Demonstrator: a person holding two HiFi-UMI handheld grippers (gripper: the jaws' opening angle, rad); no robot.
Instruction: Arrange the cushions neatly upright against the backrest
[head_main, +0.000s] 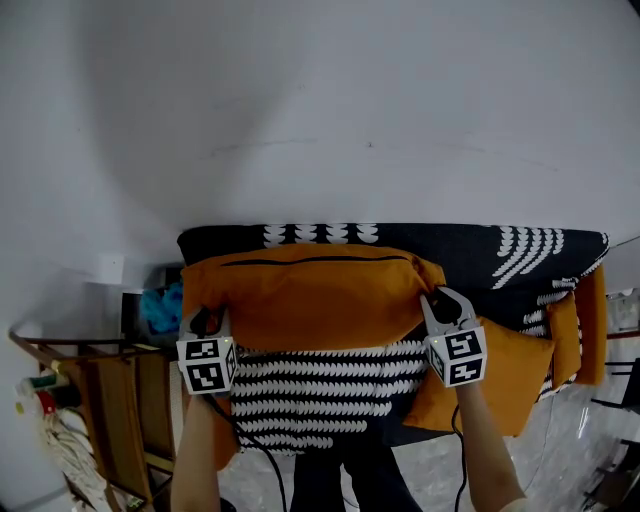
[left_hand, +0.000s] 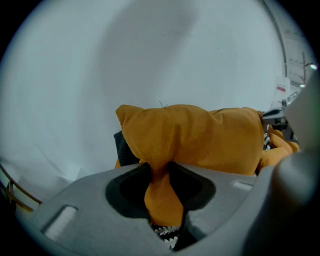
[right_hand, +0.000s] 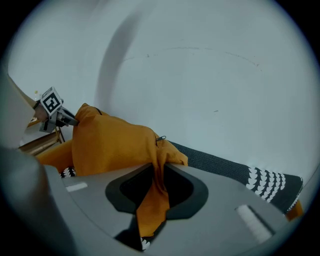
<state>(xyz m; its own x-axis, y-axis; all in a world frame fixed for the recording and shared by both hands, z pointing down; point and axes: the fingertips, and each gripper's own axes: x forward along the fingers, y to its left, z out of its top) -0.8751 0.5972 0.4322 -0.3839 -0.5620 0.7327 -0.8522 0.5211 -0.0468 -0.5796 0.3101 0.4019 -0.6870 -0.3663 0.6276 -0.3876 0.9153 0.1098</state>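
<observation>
Left tool (head_main: 205, 322) clenched on the cushion (head_main: 310, 300) at its left corner, right tool (head_main: 440, 305) on the right corner. Each has only a thin fold of fabric, so one end may slip and leave the cushion crooked. Cushion is orange, plump and long, with a zip along the top. It is held level across the backrest (head_main: 470, 250), mid-sofa. Wall (head_main: 320, 120) beyond.

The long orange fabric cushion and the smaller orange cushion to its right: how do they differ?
The long orange fabric cushion spans much of the dark backrest; the smaller orange cushion is squarer. The long one lies level, pinched at each end by the left gripper and right gripper; the smaller one sits tilted, unheld. Both share the same orange fabric.
</observation>
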